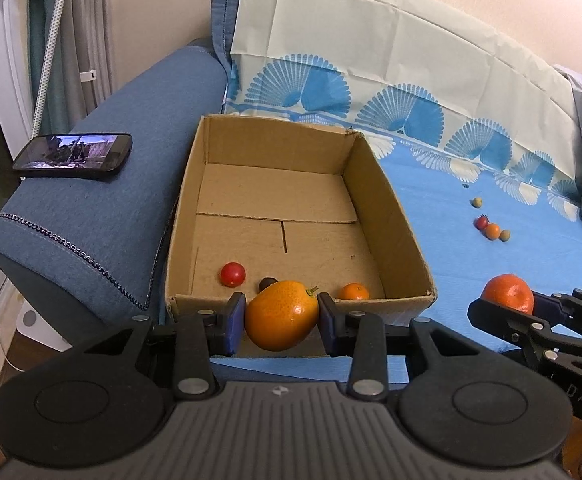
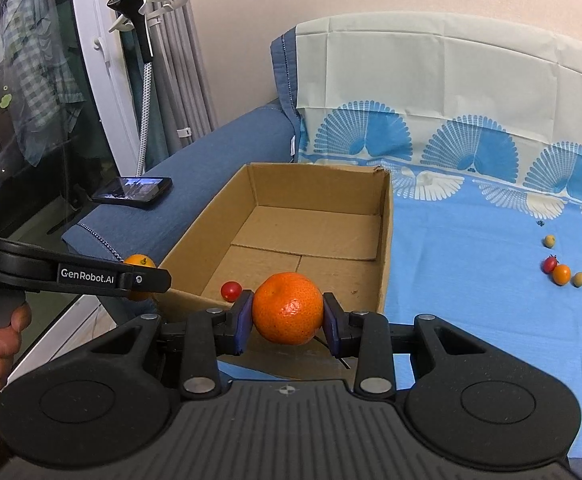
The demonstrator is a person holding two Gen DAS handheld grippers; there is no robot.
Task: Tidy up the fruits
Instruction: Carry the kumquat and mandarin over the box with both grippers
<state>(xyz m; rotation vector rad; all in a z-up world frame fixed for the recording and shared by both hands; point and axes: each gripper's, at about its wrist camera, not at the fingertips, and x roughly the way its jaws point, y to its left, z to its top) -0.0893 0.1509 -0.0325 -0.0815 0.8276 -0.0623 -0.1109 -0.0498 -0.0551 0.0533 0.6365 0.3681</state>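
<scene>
My left gripper [image 1: 281, 318] is shut on an oval orange kumquat-like fruit [image 1: 281, 316], held just in front of the near wall of an open cardboard box [image 1: 391, 216]. In the box lie a red cherry tomato [image 1: 233, 274], a dark small fruit [image 1: 267, 283] and a small orange fruit [image 1: 354, 292]. My right gripper [image 2: 287, 316] is shut on a round mandarin [image 2: 287, 308], held near the box's [image 2: 385, 240] front right corner. It also shows in the left wrist view [image 1: 509, 294]. The left gripper with its fruit shows in the right wrist view [image 2: 141, 276].
The box stands on a blue sheet [image 1: 471, 248] over a sofa. Several small fruits [image 2: 561, 270] lie on the sheet to the right. A phone [image 1: 75, 156] lies on the blue armrest [image 1: 103, 216] left of the box. A glass door is at the far left.
</scene>
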